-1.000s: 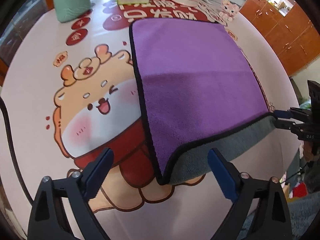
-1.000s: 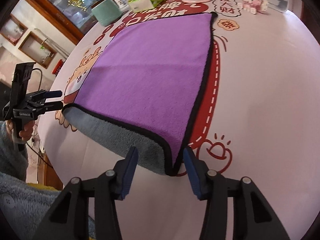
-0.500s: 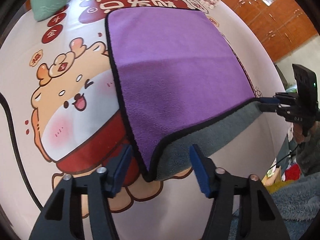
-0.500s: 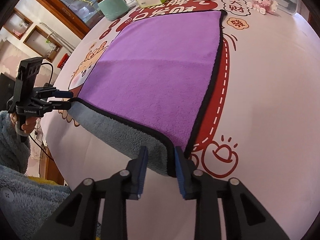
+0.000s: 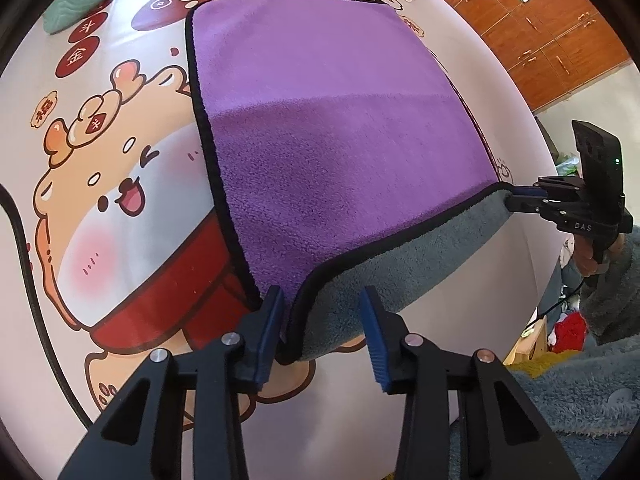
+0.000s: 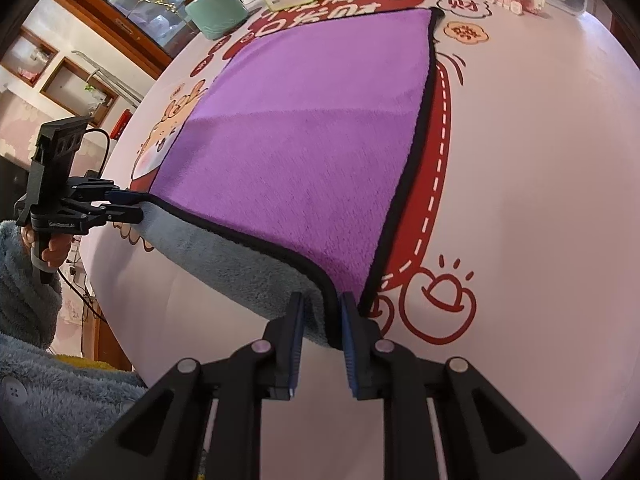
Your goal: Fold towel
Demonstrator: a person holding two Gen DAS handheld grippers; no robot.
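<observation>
The left gripper (image 5: 322, 336) has its blue pads apart, one on each side of the towel's (image 5: 340, 152) near left corner, at the table's (image 5: 120, 208) near edge. The towel is fluffy, purple on top and grey underneath, with a thin black border. It lies flat across the round, smooth tabletop with its cartoon bear (image 5: 100, 184) print. Its near edge is lifted. The right gripper (image 6: 322, 334) pinches the near right corner between its flat pads.

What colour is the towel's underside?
Grey, under the purple top of the towel; clearest in the left wrist view.
</observation>
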